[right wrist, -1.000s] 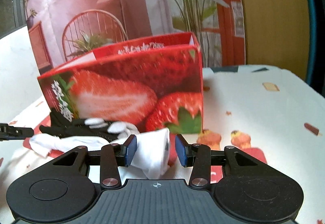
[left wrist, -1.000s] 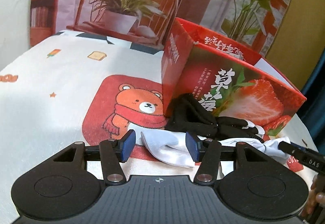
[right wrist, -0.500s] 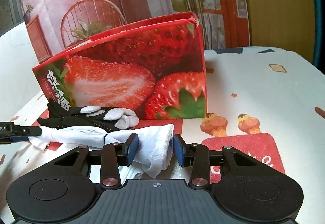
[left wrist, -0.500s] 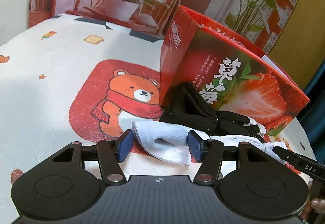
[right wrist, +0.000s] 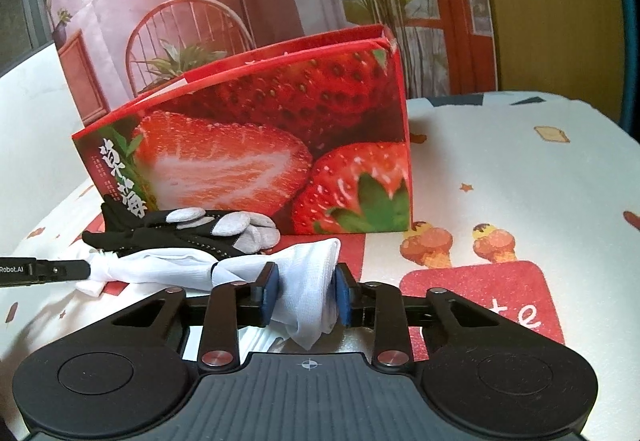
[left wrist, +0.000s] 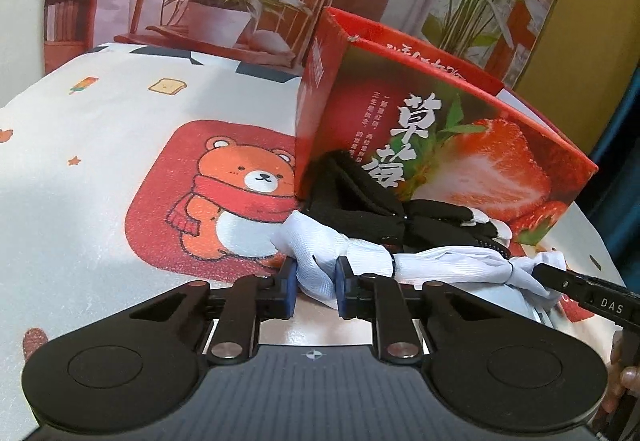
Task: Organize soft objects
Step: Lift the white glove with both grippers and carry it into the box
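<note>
Surface: table under a cartoon-print cloth [left wrist: 100,145], with a printed backdrop of chair and plants behind.

Container: strawberry box [right wrist: 280,145], open-topped, standing at mid-table; its interior is hidden from both views.

Item in hand: white cloth [left wrist: 436,261], a long twisted piece lying just in front of the box. Your left gripper [left wrist: 314,287] has just been closing and now pinches one bunched end; your right gripper [right wrist: 306,291] has just been closing too, its pads pressed on the other end.

Adjacent: black gloves [right wrist: 184,231] with grey fingertips, touching the box front and lying just behind the cloth.

Handling: lift both ends together and keep the span taut, so you don't drag the gloves along.

Unclear: how many gloves there are; how deep each pinch is.
</note>
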Demonstrator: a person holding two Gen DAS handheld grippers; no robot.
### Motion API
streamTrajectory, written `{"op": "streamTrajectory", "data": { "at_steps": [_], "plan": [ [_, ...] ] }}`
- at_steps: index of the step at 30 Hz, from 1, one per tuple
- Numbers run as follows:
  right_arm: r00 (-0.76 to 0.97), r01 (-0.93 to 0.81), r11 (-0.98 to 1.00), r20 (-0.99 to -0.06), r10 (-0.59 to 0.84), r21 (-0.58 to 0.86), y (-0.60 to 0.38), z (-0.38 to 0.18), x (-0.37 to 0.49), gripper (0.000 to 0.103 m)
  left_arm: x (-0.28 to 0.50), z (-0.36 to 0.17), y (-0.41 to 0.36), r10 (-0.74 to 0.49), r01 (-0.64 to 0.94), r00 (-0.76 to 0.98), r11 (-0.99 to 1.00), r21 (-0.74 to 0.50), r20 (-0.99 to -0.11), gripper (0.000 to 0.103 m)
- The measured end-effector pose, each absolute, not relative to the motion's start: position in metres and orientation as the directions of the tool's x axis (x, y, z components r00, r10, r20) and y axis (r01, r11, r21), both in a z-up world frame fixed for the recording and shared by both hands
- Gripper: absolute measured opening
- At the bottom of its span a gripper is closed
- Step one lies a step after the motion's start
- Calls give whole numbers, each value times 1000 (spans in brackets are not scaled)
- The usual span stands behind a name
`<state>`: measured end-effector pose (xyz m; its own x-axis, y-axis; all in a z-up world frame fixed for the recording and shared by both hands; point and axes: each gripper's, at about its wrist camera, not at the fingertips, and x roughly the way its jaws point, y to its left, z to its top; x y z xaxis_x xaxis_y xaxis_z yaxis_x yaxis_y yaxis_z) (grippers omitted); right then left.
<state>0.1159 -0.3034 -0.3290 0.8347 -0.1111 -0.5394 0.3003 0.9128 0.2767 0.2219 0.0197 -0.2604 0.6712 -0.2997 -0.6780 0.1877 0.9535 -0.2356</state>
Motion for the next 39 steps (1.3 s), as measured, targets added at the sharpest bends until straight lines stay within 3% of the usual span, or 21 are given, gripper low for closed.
{"op": "streamTrajectory", "data": {
  "at_steps": [4, 13, 23, 29, 39],
  "plan": [
    [845, 286, 935, -515, -143, 210, -289, -322, 111, 20, 215, -253, 18, -301, 201, 683, 954, -224, -665, 18],
    [870, 269, 942, -469, -149, 202, -279, -302, 93, 19, 197, -232, 20, -313, 233, 730, 950, -210, -607, 17],
    [938, 191, 969, -319, -134, 154, -276, -245, 79, 19, 184, -171, 24, -338, 284, 833, 941, -185, -439, 16],
    [957, 181, 976, -250, -146, 122, -289, -209, 93, 19, 201, -130, 0, -358, 344, 864, 933, -104, -353, 16],
    [943, 192, 981, -280, -182, 10, -324, -173, 168, 17, 276, -118, -53, -352, 387, 848, 922, 8, -396, 16]
  ]
}}
